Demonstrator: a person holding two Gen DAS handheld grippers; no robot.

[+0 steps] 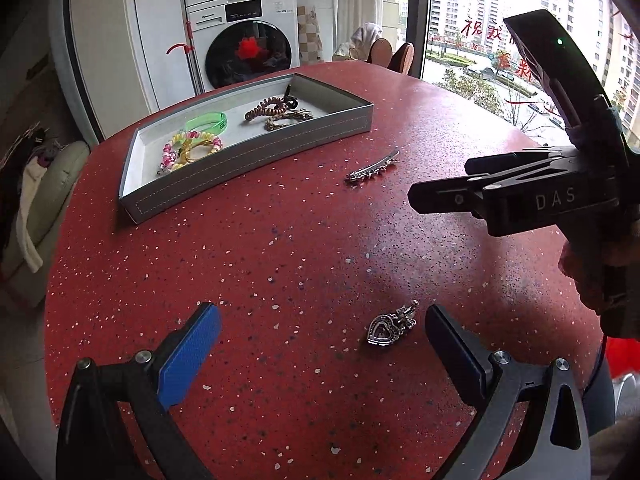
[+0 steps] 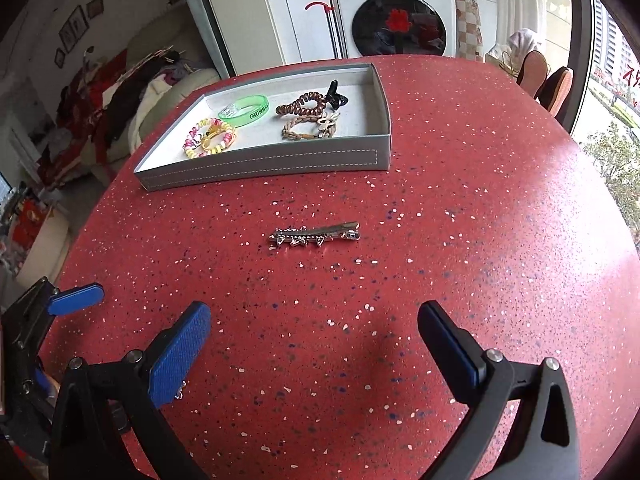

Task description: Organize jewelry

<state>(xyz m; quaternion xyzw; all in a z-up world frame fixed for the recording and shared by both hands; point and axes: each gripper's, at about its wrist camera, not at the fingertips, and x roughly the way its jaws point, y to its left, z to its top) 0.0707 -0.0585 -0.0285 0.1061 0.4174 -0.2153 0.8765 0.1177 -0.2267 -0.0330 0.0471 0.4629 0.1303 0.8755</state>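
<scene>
We hold our left gripper (image 1: 320, 344) low over the red speckled table (image 1: 280, 248), its blue-padded fingers spread wide with nothing between the pads. A silver heart-shaped pendant (image 1: 386, 328) lies flat on the tabletop in the gap, nearer the finger on the right of the view but not touching it. Our right gripper (image 2: 316, 336) is likewise spread wide and empty over bare table; in the left wrist view its black body comes in from the right edge, held by a hand (image 1: 588, 272) of which only a small part shows. Ahead of the right gripper, well clear of its fingertips, a silver hair clip (image 2: 314, 234) with small spiky ornaments lies flat on the table between the gripper and the grey tray (image 2: 260, 166). The tray sits toward the far edge of the table. Inside it, toward its left end, we see a translucent green wristband (image 2: 246, 110) and a pink and yellow beaded bracelet (image 2: 210, 138) just beside it; toward its right end rest a brown coiled hair tie (image 2: 302, 106), a braided tan bracelet (image 2: 306, 128), and a small black piece (image 2: 334, 94) that may be a claw clip, though it is too small for us to be sure. A white washing machine (image 2: 396, 20) stands beyond the table.
</scene>
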